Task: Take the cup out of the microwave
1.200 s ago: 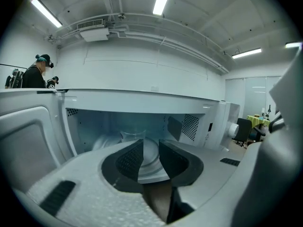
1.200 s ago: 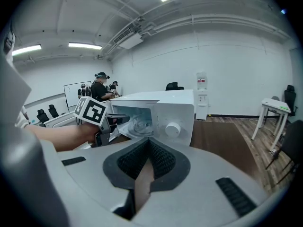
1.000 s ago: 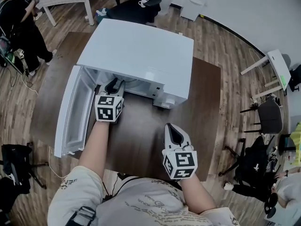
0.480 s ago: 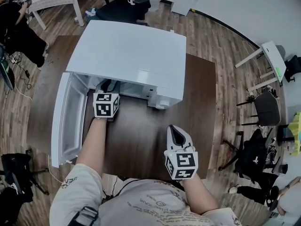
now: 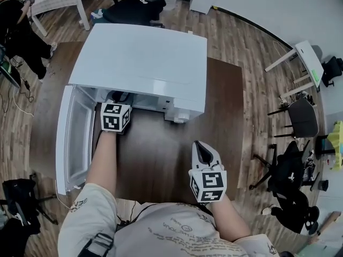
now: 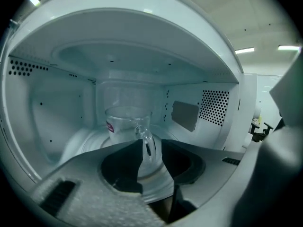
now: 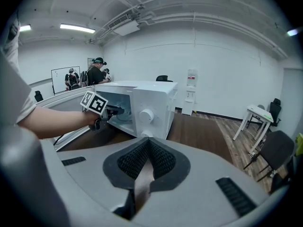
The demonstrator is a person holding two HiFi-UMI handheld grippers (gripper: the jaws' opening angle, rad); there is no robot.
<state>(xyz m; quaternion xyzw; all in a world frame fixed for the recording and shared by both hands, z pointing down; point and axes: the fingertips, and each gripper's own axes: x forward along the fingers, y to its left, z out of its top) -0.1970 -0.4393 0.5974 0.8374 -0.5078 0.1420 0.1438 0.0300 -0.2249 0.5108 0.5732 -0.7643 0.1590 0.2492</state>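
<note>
cup (image 6: 124, 122): upright inside microwave (image 5: 144, 58) | left gripper (image 6: 150, 145): nearer one, jaws wide, cup straight ahead, its handle (image 6: 145, 135) pointing back between them (not pinched yet) | right gripper (image 5: 201, 145): closed, empty, well apart over table (image 5: 161, 159)

Left gripper (image 5: 118, 97) deeper inside microwave (image 5: 140, 63)
</note>
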